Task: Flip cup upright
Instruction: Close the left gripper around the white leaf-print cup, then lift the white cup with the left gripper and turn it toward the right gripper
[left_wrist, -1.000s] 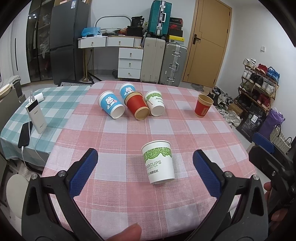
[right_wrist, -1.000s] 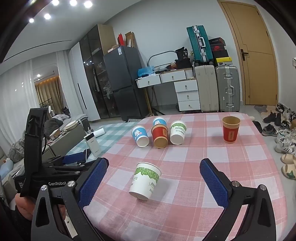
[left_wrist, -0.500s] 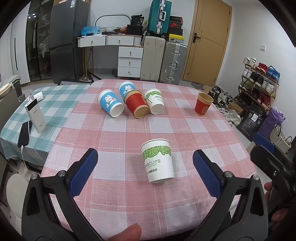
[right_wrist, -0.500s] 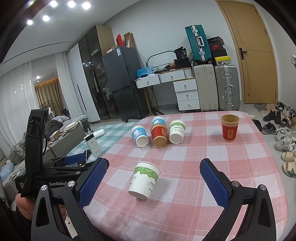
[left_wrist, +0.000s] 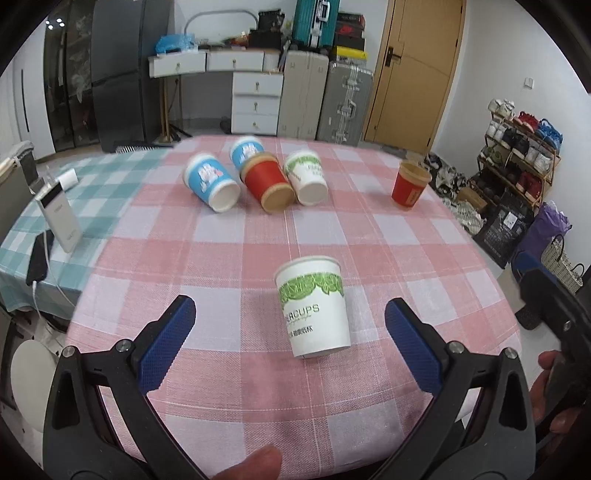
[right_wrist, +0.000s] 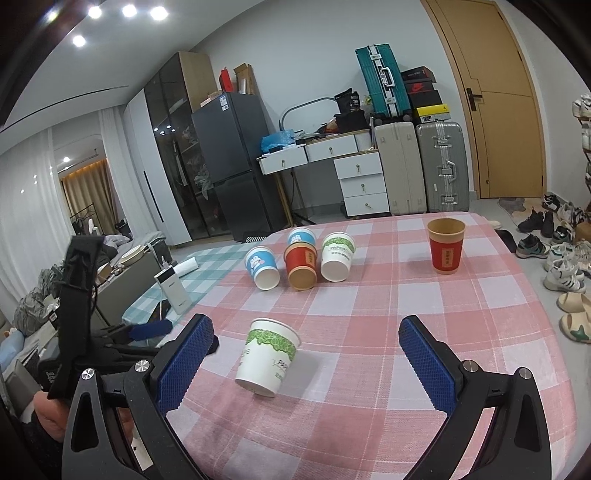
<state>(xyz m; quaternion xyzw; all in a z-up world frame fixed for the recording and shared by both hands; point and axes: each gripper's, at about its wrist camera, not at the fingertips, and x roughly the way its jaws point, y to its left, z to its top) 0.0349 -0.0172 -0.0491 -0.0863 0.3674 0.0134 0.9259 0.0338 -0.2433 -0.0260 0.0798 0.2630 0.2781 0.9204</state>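
Approach step; both grippers, left and right, had fingers wide open, holding nothing; green-leaf paper cup sat near tabletop front edge, apparently upright already; next target probably a toppled cup behind.

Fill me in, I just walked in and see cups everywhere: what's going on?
A person holds a gripper in each hand over a checked table. Both the left gripper and right gripper are open and hold nothing. A white cup stands upright between the left gripper's fingers, untouched. A red cup also stands upright, farther back. Four cups lie on their sides in a cluster, not yet flipped.
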